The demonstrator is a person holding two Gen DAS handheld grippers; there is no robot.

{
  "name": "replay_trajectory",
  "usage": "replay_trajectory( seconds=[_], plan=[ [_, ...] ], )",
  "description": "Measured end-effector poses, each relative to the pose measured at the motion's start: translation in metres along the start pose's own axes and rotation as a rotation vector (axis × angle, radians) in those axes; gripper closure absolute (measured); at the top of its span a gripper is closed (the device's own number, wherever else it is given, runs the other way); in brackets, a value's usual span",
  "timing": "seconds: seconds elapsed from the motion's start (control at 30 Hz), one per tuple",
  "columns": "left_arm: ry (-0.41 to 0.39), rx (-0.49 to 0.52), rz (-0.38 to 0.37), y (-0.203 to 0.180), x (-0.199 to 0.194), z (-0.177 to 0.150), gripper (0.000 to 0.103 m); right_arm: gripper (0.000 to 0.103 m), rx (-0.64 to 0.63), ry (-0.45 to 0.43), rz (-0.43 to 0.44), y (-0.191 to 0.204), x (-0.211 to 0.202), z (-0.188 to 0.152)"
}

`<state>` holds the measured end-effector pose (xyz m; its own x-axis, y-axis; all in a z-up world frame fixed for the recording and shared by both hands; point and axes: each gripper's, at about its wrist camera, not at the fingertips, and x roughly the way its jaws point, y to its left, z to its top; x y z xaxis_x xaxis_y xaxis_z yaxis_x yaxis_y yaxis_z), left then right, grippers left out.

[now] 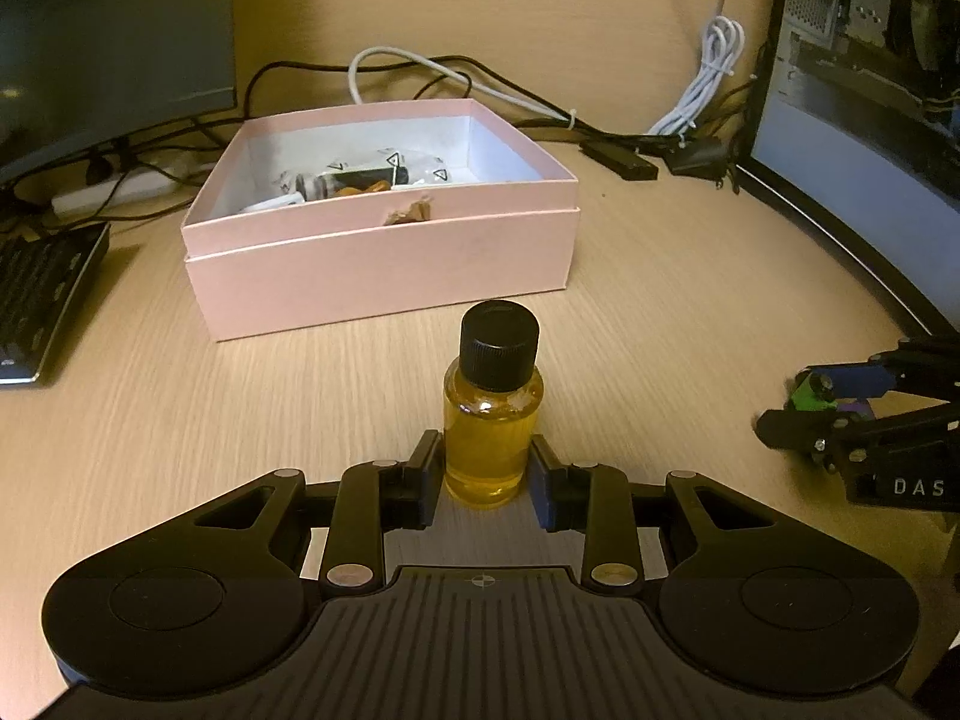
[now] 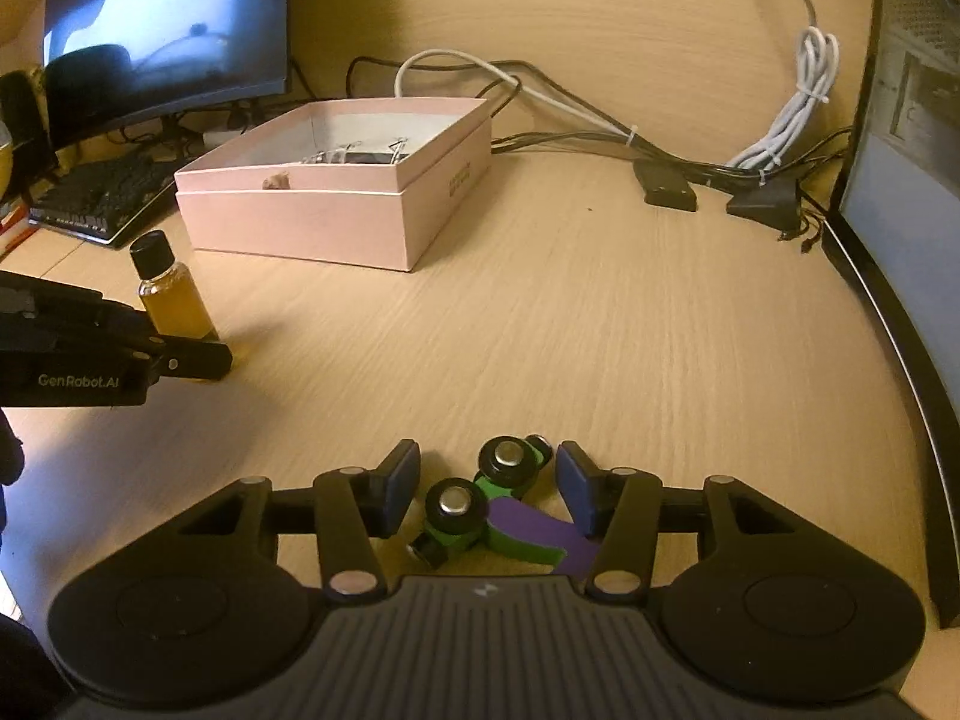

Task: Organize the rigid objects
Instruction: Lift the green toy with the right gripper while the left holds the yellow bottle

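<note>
My left gripper clamped on small bottle of yellow liquid, black cap, upright on desk just in front of pink box. My right gripper spread wide around green-purple toy lying on desk, pads not gripping. Box open, small items inside.
</note>
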<state>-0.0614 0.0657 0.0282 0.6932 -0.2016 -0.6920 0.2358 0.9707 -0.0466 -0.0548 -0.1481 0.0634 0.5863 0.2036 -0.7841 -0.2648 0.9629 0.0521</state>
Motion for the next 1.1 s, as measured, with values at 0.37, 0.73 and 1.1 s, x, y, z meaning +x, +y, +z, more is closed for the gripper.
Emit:
replay_trajectory(
  seconds=[0.37, 0.73, 1.1],
  plan=[
    [-0.018, -0.013, 0.02, -0.003, 0.004, 0.002, 0.069, 0.086, -0.085, -0.047, 0.027, 0.019, -0.024, 0.014],
    [-0.019, 0.009, 0.031, -0.006, 0.003, 0.001, 0.069, 0.075, -0.112, 0.016, -0.03, 0.009, -0.046, 0.002],
    [-0.029, 0.005, 0.039, -0.007, 0.003, -0.001, 0.069, 0.075, -0.13, 0.036, 0.022, 0.007, -0.05, -0.003]
  ],
)
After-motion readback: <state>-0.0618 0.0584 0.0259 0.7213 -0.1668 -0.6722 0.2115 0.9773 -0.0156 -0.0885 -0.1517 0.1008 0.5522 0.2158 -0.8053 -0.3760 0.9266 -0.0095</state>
